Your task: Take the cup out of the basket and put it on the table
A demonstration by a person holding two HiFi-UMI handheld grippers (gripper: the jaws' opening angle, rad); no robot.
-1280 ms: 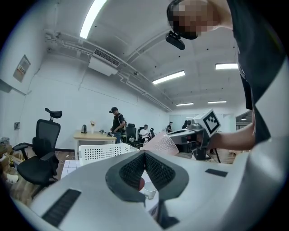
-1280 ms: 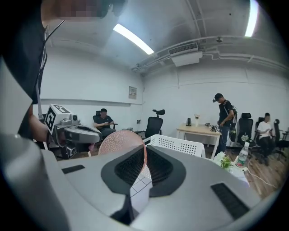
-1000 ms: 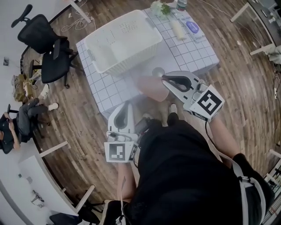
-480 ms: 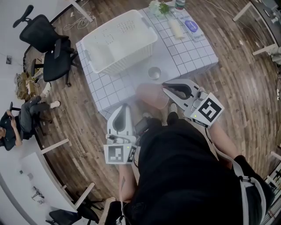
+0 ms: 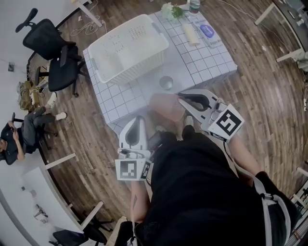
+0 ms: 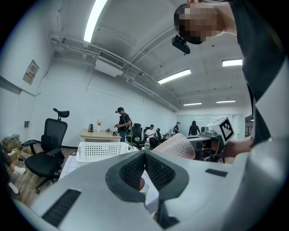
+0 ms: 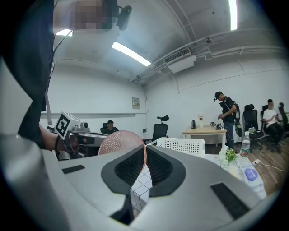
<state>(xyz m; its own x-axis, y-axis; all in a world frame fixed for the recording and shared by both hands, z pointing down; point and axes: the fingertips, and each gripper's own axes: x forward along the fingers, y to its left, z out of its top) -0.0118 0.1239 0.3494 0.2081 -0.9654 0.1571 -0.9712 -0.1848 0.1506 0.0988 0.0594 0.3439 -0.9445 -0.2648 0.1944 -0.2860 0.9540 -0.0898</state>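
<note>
A pink dimpled translucent cup (image 5: 165, 105) hangs over the near edge of the white gridded table (image 5: 207, 62). My right gripper (image 5: 181, 97) is shut on its rim, and in the right gripper view the cup (image 7: 119, 142) rises to the left of the closed jaws (image 7: 145, 152). The white perforated basket (image 5: 127, 48) stands on the table's far left part, apart from the cup. My left gripper (image 5: 139, 119) is lower left, near the person's body, shut with nothing in it. In the left gripper view (image 6: 144, 155) the cup (image 6: 178, 146) shows to the right.
A small metal bowl (image 5: 166, 82) sits on the table just beyond the cup. Flowers (image 5: 172, 9), a bottle (image 5: 194, 5), a cream tube (image 5: 192, 33) and a blue packet (image 5: 208, 30) lie at the far right. A black office chair (image 5: 53, 53) stands left of the table.
The right gripper with the pink cup has drawn slightly back from the metal bowl, toward the person. The left gripper has barely moved.
</note>
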